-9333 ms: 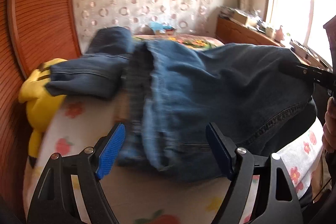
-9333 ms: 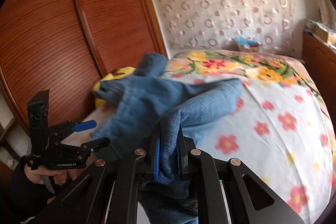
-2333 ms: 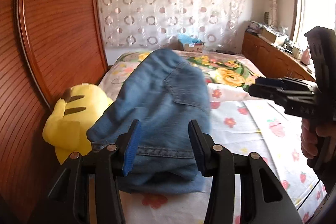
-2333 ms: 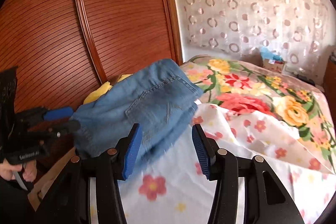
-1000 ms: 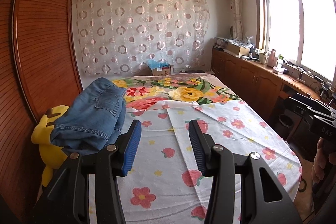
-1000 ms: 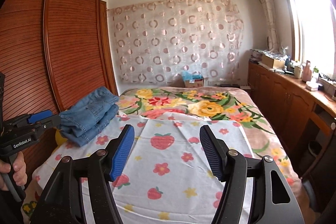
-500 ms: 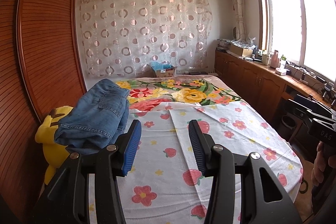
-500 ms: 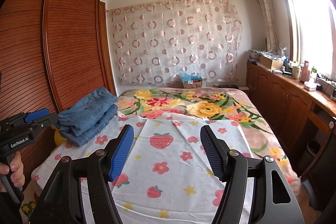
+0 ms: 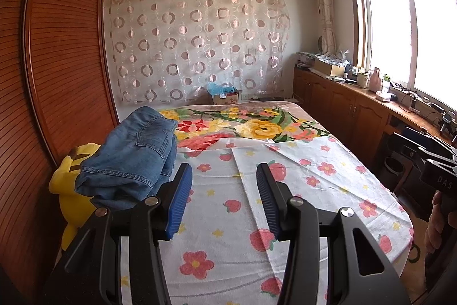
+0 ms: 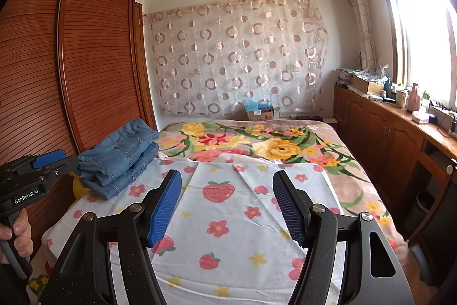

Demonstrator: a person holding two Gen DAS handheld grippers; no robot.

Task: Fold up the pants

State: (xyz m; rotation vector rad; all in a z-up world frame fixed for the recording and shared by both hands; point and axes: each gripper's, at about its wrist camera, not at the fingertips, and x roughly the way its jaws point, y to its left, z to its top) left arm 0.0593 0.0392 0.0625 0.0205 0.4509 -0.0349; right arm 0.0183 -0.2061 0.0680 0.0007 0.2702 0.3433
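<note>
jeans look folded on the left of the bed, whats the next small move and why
Probably none on the jeans: they lie in a folded stack at the bed's left edge, partly on a yellow plush toy. Both the left hand-held gripper and the right hand-held gripper are open, empty and apart from the denim. If anything, I'd nudge the stack fully onto the floral sheet.

Light: bright daylight from the window (image 9: 405, 33), blown out white.
Sharpness: crisp, no blur.
Edges: fisheye bending, dark corners.
</note>
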